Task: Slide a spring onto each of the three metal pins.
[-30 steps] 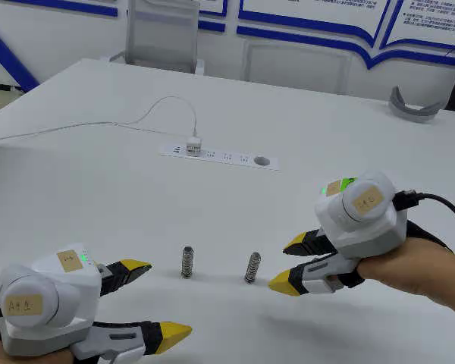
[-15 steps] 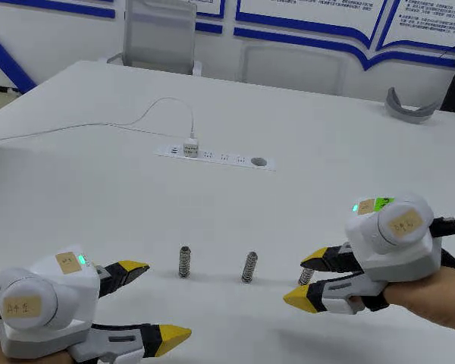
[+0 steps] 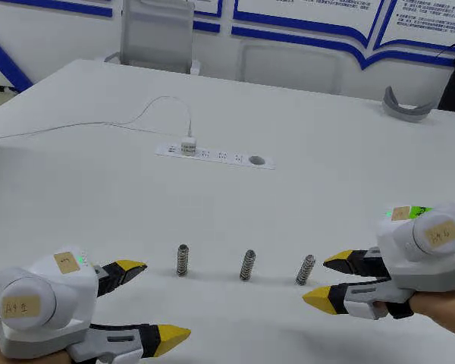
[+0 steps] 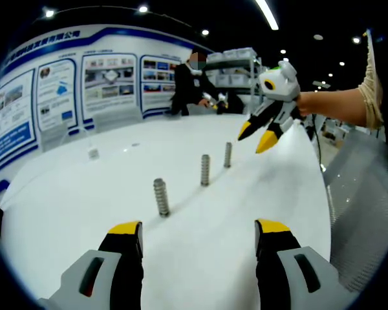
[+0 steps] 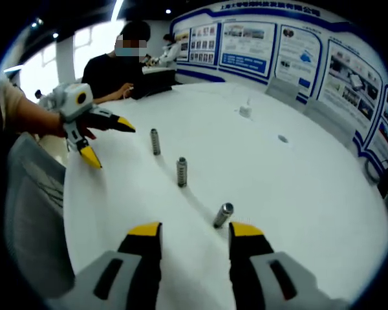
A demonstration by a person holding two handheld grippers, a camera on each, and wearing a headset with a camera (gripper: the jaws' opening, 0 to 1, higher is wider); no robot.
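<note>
left spring (image 3: 183, 259), middle spring (image 3: 247, 265) and right spring (image 3: 305, 269) are standing in a row on the table (image 3: 212, 205), the last leaning; left gripper (image 3: 155, 298) and right gripper (image 3: 324, 278) are hovering open, holding nothing; the right one is sitting just beside the leaning spring, so a stray brush risks tipping it.

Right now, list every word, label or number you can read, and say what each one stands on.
No text reads clearly enough to quote.
Sticker on the left tool: handwriting, too blurred to read.
Label on the right tool: handwriting, too blurred to read.
Wall posters: print too small to read.
Blue wall heading: characters too blurred to read.
</note>
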